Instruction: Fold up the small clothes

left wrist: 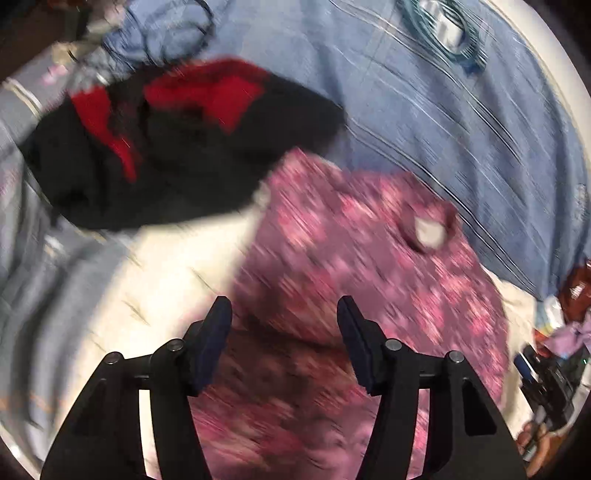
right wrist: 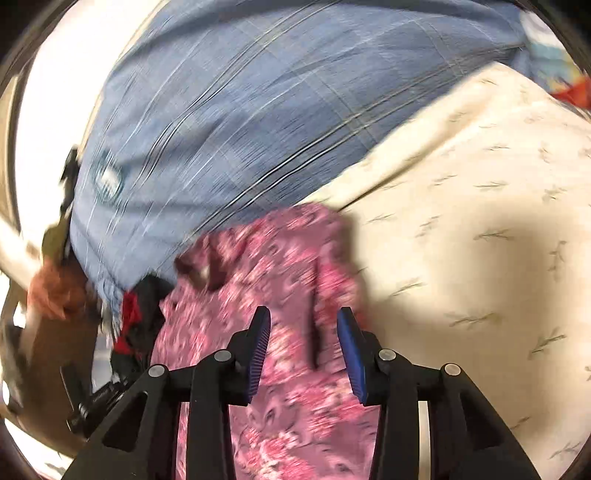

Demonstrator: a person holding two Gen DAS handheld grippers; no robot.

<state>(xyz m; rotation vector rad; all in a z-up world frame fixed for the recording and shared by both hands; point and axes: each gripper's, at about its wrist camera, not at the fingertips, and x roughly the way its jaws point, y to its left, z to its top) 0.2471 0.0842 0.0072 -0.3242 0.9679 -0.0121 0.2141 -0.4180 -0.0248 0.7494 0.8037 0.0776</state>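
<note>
**Loose garment, both grippers empty: the fold could slip**

Nearest the left gripper [left wrist: 284,314], its fingers [left wrist: 216,325] stand spread with nothing pinched; the pink floral garment [left wrist: 369,266] lies below and ahead of them. The right gripper [right wrist: 303,325] is likewise apart, narrower, its blue-padded fingers [right wrist: 351,354] hovering over the same garment [right wrist: 280,295] without pressing on it. Both views are smeared with motion blur, so exact edges and layers of the cloth are hard to read.

The garment rests on the cream sheet of the bed [right wrist: 480,221], bunched rather than flat, with a dark crease near the right fingers. The risks, as I judge them:

- Closing on the wrong layer: with the cloth rumpled, a pinch may take one ply only, and the fold would drag crooked.
- Closing on the sheet too: the cream bedding lies just under the cloth and could be caught with it.
- A blurred, hurried approach may miss the hem altogether.

Farther off, a black and red garment [left wrist: 166,140] lies touching or just beside the pink one's far corner; a wide sweep could snag it. Beyond sits a blue striped blanket [left wrist: 424,110], with a teal object [left wrist: 443,29] on it, well clear.
</note>
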